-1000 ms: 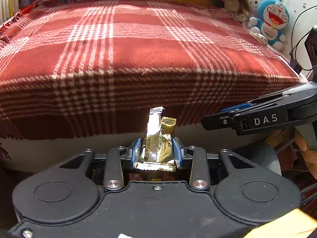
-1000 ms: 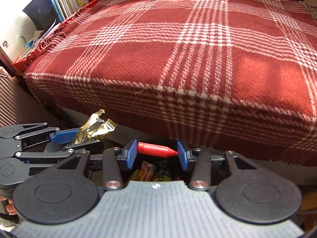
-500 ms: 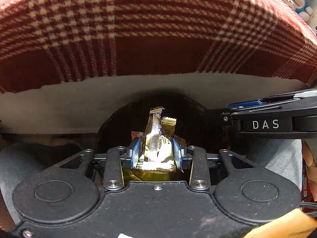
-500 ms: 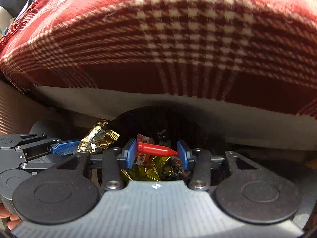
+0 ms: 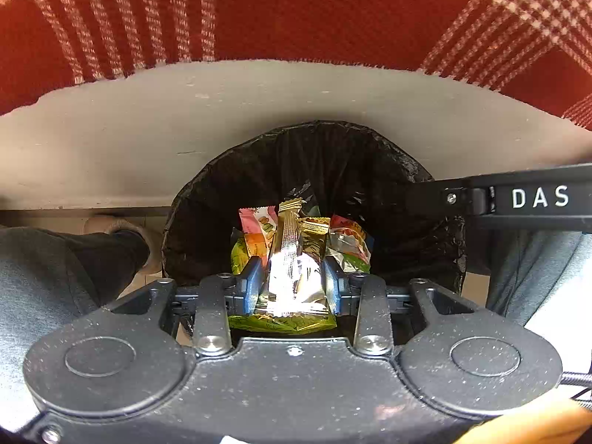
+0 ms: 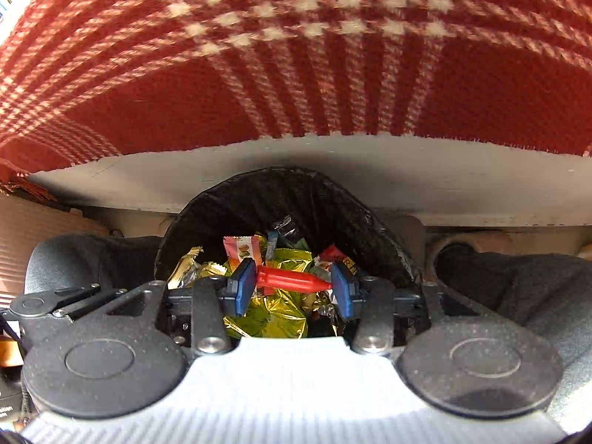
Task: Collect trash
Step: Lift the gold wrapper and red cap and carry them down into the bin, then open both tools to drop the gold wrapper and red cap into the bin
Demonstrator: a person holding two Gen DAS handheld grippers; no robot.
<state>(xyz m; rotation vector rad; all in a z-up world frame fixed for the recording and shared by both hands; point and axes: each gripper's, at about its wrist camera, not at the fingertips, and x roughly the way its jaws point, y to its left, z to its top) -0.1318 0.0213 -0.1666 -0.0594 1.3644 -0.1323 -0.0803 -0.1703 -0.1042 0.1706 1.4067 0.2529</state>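
Blue-padded fingers [image 5: 253,285] of the left gripper [image 5: 293,286] are clamped on a bundle of gold foil wrappers [image 5: 296,259], which stands upright between the pads with its crimped ends pointing away from the camera. Fingers [image 6: 242,286] of the right gripper [image 6: 294,285] are clamped end to end on a small red tube [image 6: 290,280], which lies crosswise between the two pads, its pointed tip against the pad on the right of that view. Both held items are positioned directly over the open mouth of a trash bin [image 5: 229,199] lined with a black bag. Neither item has been let go into the bin. Inside the bin lies a heap of discarded packaging: a pink snack wrapper [image 5: 259,220], yellow-green foil [image 6: 273,318] and a red and silver wrapper [image 5: 347,236], all below the held items. In the right wrist view the gold foil wrappers [image 6: 187,264] show at the left rim of the bin, beside the left gripper's black linkage [image 6: 59,301]. In the left wrist view the right gripper's black arm, lettered DAS [image 5: 540,197], reaches over the right rim of the bin. Behind the bin runs a pale panel [image 5: 148,133], and a red and white plaid blanket [image 5: 296,11] hangs over its upper edge. A person's legs in dark grey trousers [image 5: 55,270] flank the bin on either side, and a light shoe [image 5: 111,224] rests on the floor just left of the bin in the left wrist view.
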